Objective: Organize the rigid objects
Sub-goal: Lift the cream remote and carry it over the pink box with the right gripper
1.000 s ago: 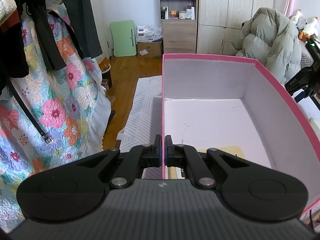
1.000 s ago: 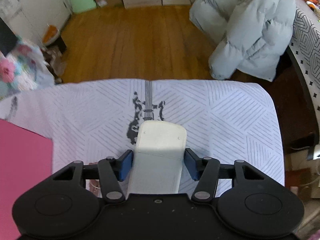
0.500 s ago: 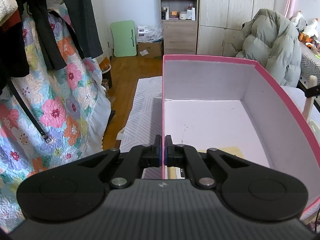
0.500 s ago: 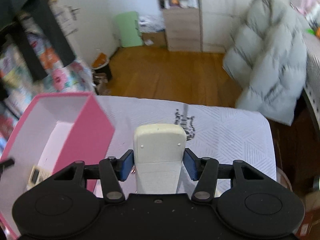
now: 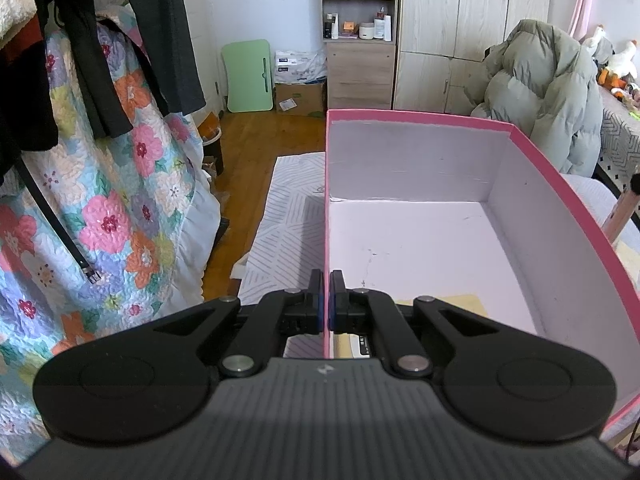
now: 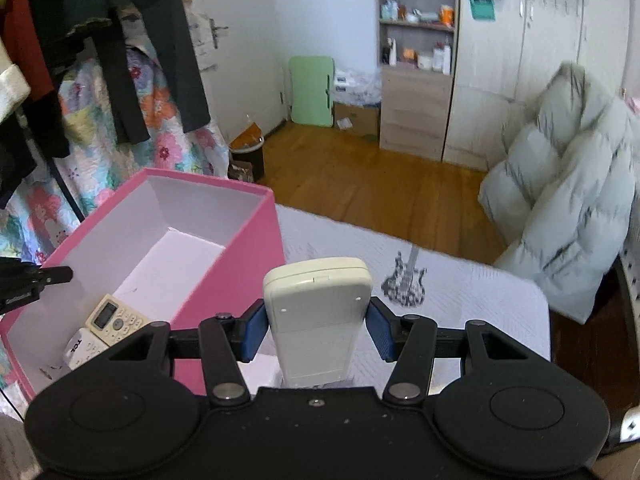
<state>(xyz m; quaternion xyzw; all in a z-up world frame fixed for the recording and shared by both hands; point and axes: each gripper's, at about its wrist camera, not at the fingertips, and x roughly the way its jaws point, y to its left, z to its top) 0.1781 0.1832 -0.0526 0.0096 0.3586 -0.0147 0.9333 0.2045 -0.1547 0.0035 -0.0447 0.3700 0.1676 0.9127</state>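
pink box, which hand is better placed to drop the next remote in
Right. The right tool already grips a white remote, lifted beside the pink box. The left tool is shut on the box's wall, steadying it, so it has nothing to place.

The pink box (image 6: 224, 264) stands open-topped, its far half bare; two remotes (image 6: 102, 332) crowd the near end.

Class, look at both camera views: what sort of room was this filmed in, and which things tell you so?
Most likely a lived-in bedroom at home: a wooden wardrobe along the far wall, clothes hanging over a floral quilt, and a puffer jacket draped beside stuffed toys.
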